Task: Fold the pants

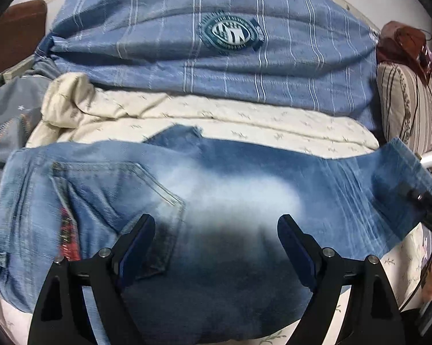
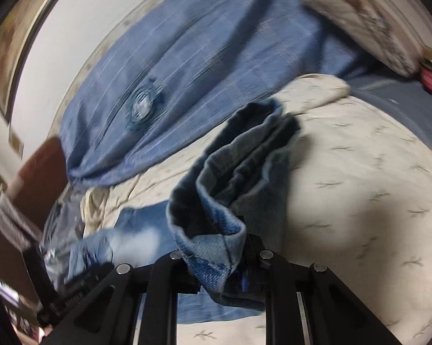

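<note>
Now right gripper (image 2: 216, 261) clamps the jeans (image 1: 216, 189) hem at lower centre, left gripper (image 1: 216, 230) jaws wide; next carry it leftward over the seat.

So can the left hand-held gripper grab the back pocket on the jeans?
Probably yes. The left hand-held gripper is open just above the jeans, and the back pocket lies uncovered beside its left finger, nothing between.

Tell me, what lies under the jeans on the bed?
The jeans rest on a cream sheet with a small leaf print. The sheet directly beneath the denim is covered and cannot be seen.
</note>
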Tool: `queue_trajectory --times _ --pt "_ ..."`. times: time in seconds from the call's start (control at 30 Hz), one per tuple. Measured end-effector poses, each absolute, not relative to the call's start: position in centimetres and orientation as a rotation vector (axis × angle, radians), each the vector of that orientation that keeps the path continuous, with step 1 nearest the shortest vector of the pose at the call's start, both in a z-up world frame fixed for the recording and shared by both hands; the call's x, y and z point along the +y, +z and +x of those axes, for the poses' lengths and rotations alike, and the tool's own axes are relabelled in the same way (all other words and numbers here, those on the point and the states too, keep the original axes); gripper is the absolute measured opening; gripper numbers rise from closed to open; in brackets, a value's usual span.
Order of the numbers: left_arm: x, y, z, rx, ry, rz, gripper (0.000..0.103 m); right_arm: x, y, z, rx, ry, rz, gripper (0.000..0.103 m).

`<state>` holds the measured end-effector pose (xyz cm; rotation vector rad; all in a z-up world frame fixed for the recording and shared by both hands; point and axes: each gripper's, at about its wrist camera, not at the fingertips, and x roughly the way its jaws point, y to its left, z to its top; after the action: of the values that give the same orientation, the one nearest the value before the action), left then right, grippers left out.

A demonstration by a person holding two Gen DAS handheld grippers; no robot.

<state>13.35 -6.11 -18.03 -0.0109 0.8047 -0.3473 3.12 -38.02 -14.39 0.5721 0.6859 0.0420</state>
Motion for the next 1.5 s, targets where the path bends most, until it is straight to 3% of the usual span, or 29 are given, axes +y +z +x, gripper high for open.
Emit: queue_trajectory --times 0.43,0.6,0.63,0.67,0.73,0.93,1.0,1.1,1.17,1.33,1.4,1.5 --pt "-2.9 -14.6 12.4 0.704 -0.436 -0.085 0.087 -28.4 -15.9 6.9 0.804 0.202 0.407 0.019" --pt "-4.1 -14.4 14.4 0.807 -0.513 -0.127 0.087 -27.1 -17.9 7.8 0.942 0.282 0.397 0.027" --pt "-4.7 -14.7 15.1 0.839 -0.514 -0.114 0.087 -27.0 -17.8 7.6 0.95 0.32 0.39 0.033" --pt "-5.1 -14.9 15.5 0.868 -0.51 -0.104 0.087 -26.9 -17.7 7.3 0.948 0.358 0.388 0.049" --pt "-5.7 -15.5 16.3 0.915 -0.506 -0.114 0.087 -27.1 -17.2 6.4 0.935 0.466 0.402 0.07" --pt "-8.0 -15.7 17.6 0.949 -0.514 -0.159 0.087 -31.1 -15.7 5.3 0.839 0.398 0.419 0.068" --pt "-9.2 -15.4 18.0 0.946 -0.512 -0.15 0.087 -33.1 -15.6 5.2 0.82 0.345 0.469 0.062" --pt "-11.5 -15.0 19.1 0.943 -0.476 -0.106 0.087 -34.3 -15.8 5.2 0.823 0.281 0.483 0.039" --pt "-13.3 -14.9 19.8 0.927 -0.449 -0.064 0.087 -34.3 -16.1 5.3 0.841 0.242 0.464 0.034" --pt "-17.1 -16.7 21.3 0.897 -0.252 0.215 0.087 -32.4 -16.6 5.5 0.88 0.283 0.383 0.032" --pt "-17.2 -19.5 22.5 0.961 -0.149 0.34 0.087 -31.4 -17.3 5.5 0.923 0.315 0.357 0.031" --pt "-15.2 -19.9 22.9 0.989 -0.148 0.255 0.089 -29.5 -17.8 5.8 0.968 0.365 0.299 0.031"
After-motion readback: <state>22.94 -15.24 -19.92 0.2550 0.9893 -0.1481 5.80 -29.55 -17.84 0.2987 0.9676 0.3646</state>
